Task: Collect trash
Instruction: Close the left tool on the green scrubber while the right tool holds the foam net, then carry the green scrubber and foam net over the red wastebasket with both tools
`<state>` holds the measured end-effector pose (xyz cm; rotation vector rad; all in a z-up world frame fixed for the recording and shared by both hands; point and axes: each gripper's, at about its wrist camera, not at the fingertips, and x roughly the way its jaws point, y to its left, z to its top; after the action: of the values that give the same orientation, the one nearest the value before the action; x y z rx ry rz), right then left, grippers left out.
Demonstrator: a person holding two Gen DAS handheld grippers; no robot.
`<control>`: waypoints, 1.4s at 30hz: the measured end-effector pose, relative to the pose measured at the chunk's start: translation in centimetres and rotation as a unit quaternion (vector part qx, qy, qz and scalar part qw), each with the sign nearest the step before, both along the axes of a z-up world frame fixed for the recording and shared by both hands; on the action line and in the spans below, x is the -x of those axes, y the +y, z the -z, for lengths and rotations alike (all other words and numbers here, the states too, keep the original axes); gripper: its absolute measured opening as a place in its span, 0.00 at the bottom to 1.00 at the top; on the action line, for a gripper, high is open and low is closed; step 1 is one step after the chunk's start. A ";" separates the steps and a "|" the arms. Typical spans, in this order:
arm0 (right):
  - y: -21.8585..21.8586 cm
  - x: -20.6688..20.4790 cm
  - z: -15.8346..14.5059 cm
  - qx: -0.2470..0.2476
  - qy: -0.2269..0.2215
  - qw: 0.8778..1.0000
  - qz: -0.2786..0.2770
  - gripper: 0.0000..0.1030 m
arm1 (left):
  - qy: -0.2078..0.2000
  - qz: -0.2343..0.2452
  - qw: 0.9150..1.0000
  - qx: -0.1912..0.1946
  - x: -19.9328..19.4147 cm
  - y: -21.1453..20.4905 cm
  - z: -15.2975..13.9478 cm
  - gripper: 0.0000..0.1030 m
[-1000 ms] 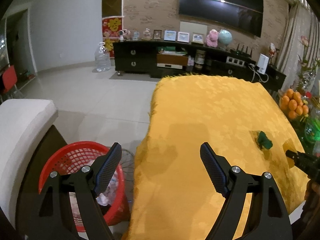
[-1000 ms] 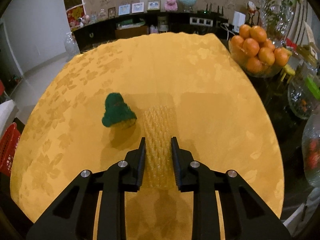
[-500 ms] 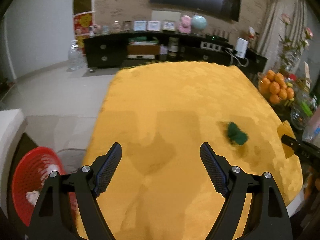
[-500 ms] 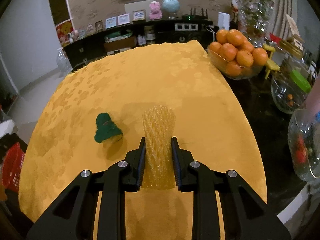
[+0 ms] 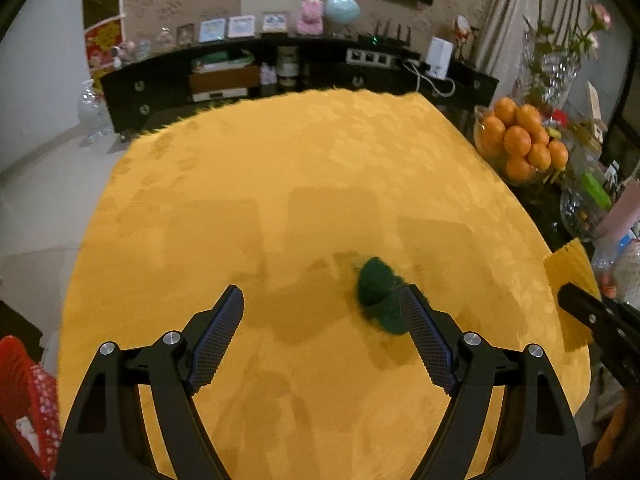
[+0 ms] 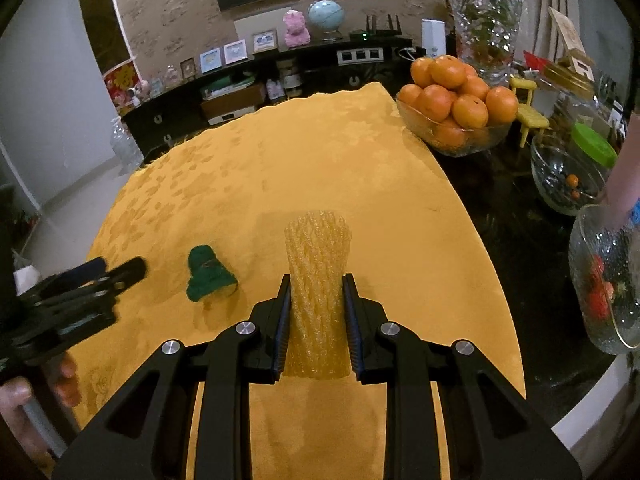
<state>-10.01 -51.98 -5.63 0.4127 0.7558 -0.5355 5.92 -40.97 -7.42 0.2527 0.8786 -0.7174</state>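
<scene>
The right gripper [image 6: 316, 312] clamps a yellow foam fruit net [image 6: 318, 280] between its fingers, holding it raised over the near part of a table draped in a yellow tablecloth [image 6: 320, 160]. The left gripper [image 5: 320, 338], fingers spread wide, hangs above the cloth with a green knitted scrap [image 5: 378, 298] lying just at its right fingertip [image 5: 416, 312]. At the table's far right edge sits a glass bowl of oranges [image 6: 456, 108]; a red waste basket [image 5: 24, 392] stands below the table's left edge.
</scene>
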 end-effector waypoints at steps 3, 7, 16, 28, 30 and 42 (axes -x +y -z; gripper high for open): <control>-0.4 0.3 0.0 -0.005 -0.002 1.000 0.007 0.23 | 0.015 0.008 1.000 -0.008 -0.3 -1.9 1.2 0.75; -1.1 0.5 0.1 -0.011 -0.004 1.000 0.013 0.23 | 0.023 0.021 0.999 -0.019 -0.5 -3.9 2.6 0.75; -1.8 0.3 0.6 -0.020 0.002 1.000 0.016 0.23 | 0.027 0.052 0.998 -0.036 -0.5 -5.9 4.8 0.53; -1.7 -0.3 1.0 -0.020 0.009 1.000 0.016 0.23 | -0.006 0.068 0.997 -0.022 0.8 -4.9 3.4 0.42; -1.6 -0.4 1.0 -0.018 0.009 1.000 0.016 0.23 | -0.011 0.064 0.998 -0.017 0.9 -4.3 2.7 0.42; -0.6 -1.0 0.4 -0.001 0.003 1.000 0.009 0.23 | -0.043 0.029 0.999 0.004 1.2 1.3 -1.3 0.42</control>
<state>-8.98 -52.57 -5.99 0.4210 0.7585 -0.5522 4.69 -39.63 -6.11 0.3013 0.7896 -0.7575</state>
